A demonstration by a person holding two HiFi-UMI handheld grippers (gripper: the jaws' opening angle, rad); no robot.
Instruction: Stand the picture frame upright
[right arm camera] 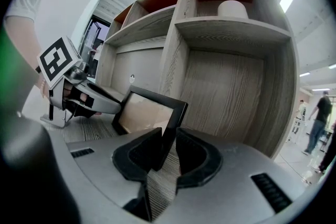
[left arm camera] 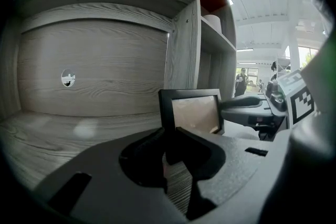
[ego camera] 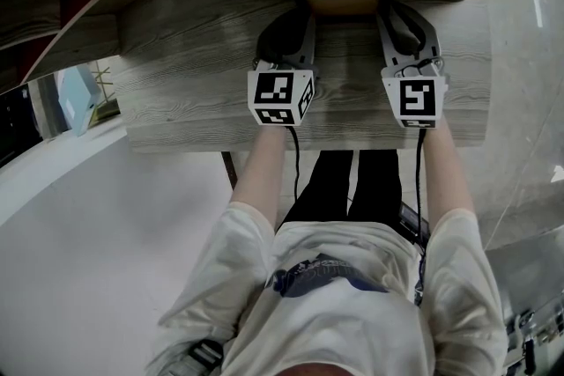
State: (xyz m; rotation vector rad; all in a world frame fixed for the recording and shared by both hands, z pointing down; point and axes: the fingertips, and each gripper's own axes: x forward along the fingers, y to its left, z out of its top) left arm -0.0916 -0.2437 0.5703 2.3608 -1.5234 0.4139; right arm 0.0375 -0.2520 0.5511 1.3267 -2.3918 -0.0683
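**A:** What's it all made of?

**B:** The frame (left arm camera: 191,113) is a flat rectangle with a smooth black border round a pale tan face. The shelf (ego camera: 194,75) under both tongs is grey board with a strong wood grain. The tongs' shells are matt grey, with black pads that taper to blunt tips.

**A:** How many of each?

**B:** There's one frame and two tongs. Each carries a white cube with black square markers, so two cubes (ego camera: 280,97), and both sit at the near end of the tongs. Past the left tongs there's one round hole (left arm camera: 68,77) in the back panel. High above the right tongs, one white roll (right arm camera: 232,8) stands in an upper bay with a red back.

**A:** And the grip?

**B:** The left tongs (left arm camera: 169,132) pinch the frame's left border, with a pad on each side of it. The right tongs (right arm camera: 169,132) pinch the right border the same way. So the frame is up on edge between the two tips, its face towards the person.

**A:** Anything you can't see?

**B:** The pads cover the frame's bottom edge, so I can't tell whether it rests on the shelf. Its back is out of sight. The face is just a tan blur, so I can't make out a picture. The roll is cut off by its shelf's front lip.
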